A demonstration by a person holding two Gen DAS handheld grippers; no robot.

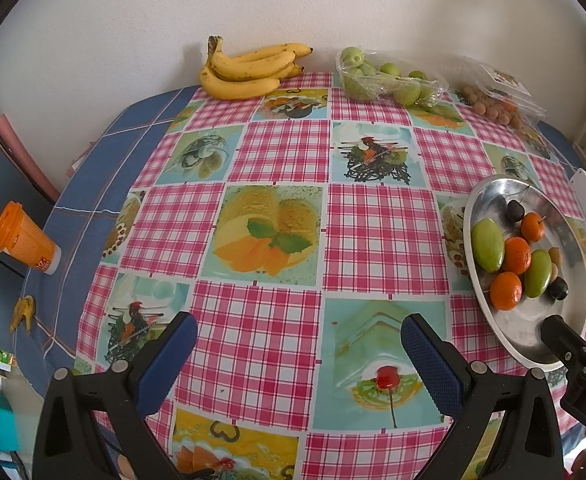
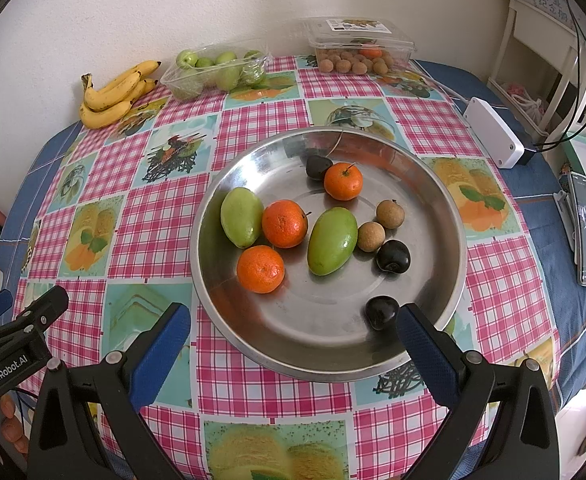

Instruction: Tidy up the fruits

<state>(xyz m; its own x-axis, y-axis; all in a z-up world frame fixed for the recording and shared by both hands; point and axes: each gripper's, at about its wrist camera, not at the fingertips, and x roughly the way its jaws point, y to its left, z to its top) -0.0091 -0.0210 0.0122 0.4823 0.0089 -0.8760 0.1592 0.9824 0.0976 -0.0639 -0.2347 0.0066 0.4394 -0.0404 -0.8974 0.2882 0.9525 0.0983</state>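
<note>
A steel bowl [image 2: 253,344] [image 1: 529,340] holds three oranges [image 2: 285,223], two green fruits [image 2: 332,241], two brown longans [image 2: 371,236] and three dark plums [image 2: 393,255]. My right gripper [image 2: 293,332] is open and empty, just above the bowl's near rim, with a plum [image 2: 381,311] beside its right finger. My left gripper [image 1: 299,354] is open and empty over the tablecloth, left of the bowl. Bananas [image 1: 249,70] [image 2: 115,94], a clear tray of green fruit [image 1: 389,78] [image 2: 217,70] and a box of longans [image 2: 359,54] [image 1: 497,100] sit at the table's far edge.
An orange cup [image 1: 23,240] and a banana peel [image 1: 25,312] lie on the blue cloth at the left. A white box [image 2: 493,136] with cable and a phone [image 2: 585,228] are at the right. A white shelf [image 2: 541,52] stands beyond.
</note>
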